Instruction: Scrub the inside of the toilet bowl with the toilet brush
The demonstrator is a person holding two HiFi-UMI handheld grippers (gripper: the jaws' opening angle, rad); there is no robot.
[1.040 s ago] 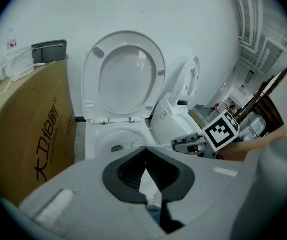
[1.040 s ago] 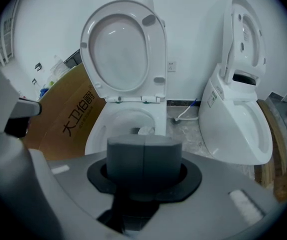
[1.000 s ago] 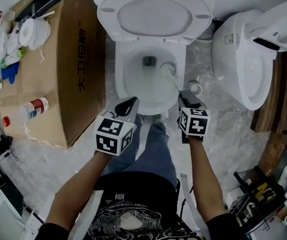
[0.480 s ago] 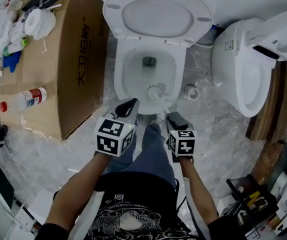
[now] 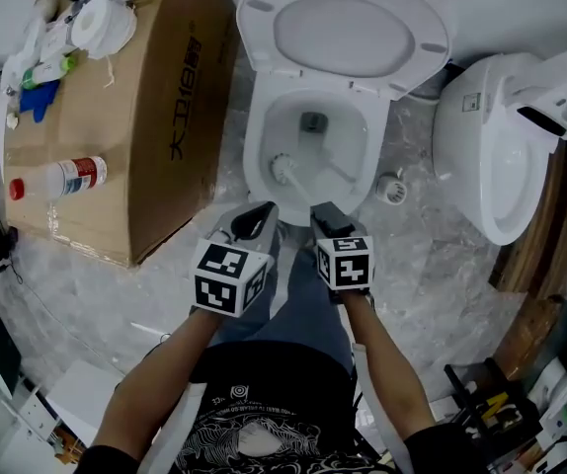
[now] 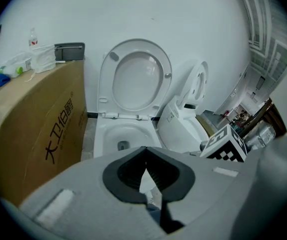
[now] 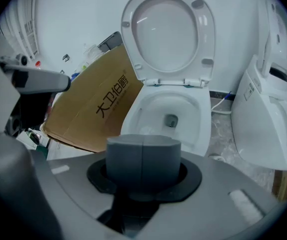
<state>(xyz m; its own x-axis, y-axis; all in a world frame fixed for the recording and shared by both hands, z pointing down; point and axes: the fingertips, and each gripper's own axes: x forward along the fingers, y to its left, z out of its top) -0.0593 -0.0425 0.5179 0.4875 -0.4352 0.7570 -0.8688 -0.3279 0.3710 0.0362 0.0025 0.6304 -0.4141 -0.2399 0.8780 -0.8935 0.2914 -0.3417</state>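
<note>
The white toilet (image 5: 358, 200) stands ahead with its lid (image 5: 343, 33) raised; both gripper views show it too. Inside the bowl, the toilet brush (image 5: 282, 169) has its white head against the left wall. Its handle slants back to my right gripper (image 5: 325, 215), which is shut on it just over the front rim. In the right gripper view the right gripper (image 7: 142, 149) shows its jaws pressed together, with the handle hidden. My left gripper (image 5: 254, 217) hovers beside it at the bowl's front left, shut and holding nothing. The left gripper (image 6: 145, 154) has its tips meeting.
A large cardboard box (image 5: 116, 136) stands left of the toilet, carrying a red-capped bottle (image 5: 66, 178), a tissue roll (image 5: 106, 26) and small items. A second white toilet (image 5: 501, 156) lies on the right. A small round white fitting (image 5: 394, 188) sits on the marble floor between them. The person's legs (image 5: 308, 304) stand below.
The brush head has swept from the bowl's right side, across the front, to the left wall. My right gripper moved left with it, closer to the left gripper, which stayed still.
</note>
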